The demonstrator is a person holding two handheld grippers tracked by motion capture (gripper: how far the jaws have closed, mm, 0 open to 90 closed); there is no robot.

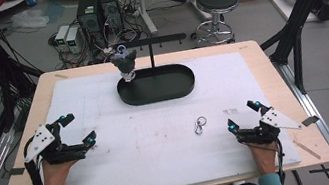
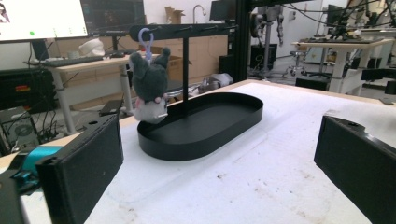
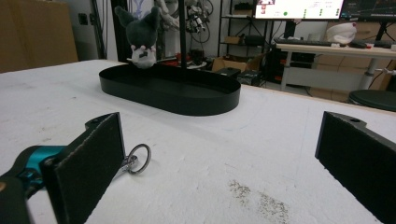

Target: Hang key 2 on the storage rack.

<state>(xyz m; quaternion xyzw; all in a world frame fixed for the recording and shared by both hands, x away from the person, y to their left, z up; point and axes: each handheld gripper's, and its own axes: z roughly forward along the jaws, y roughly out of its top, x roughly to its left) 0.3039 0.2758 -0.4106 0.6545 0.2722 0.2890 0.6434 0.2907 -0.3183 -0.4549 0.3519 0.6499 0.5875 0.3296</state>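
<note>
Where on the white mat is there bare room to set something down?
Bare: the wide stretch between the left tongs and the key ring, below the black oval tray. Crowded: the tray's left end, where the plush keychain hangs from the stand.

We see a small key ring (image 1: 200, 125) of bright, shiny metal lying on a white, matt sheet (image 1: 160, 139) whose surface looks slightly rough and scuffed, with grey specks. Under the sheet, the counter (image 1: 271, 74) shows a pale, smooth wood edge. The oval tray (image 1: 156, 84) looks like matt black metal or plastic; we cannot tell which. The soft toy (image 2: 150, 88) is fuzzy grey and white plush, with a glossy lilac plastic loop. The left claw (image 1: 78, 129) and the right claw (image 1: 242, 116) have dull black pads (image 3: 93, 158) with a fine-grained texture, beside smooth teal plastic parts.
</note>
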